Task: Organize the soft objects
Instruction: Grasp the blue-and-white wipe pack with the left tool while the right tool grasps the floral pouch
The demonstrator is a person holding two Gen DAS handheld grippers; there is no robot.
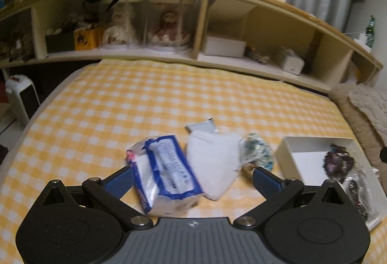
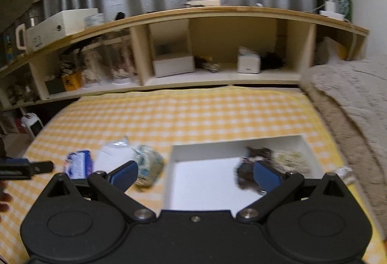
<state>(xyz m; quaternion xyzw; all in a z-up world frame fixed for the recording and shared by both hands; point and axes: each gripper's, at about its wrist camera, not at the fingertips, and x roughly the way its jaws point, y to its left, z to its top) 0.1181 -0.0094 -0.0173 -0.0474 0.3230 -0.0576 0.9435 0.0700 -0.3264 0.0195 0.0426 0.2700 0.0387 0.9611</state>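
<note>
My wide-open left gripper (image 1: 193,178) frames the blue-and-white plastic tissue pack (image 1: 164,172), while my right gripper (image 2: 194,173), equally wide, reveals the shallow white cardboard box (image 2: 205,181).

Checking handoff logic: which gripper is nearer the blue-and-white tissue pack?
Left. The left gripper hangs open right over the blue-and-white tissue pack, its fingers straddling it. The right gripper is open over the white box, with the pack off to its left.
</note>
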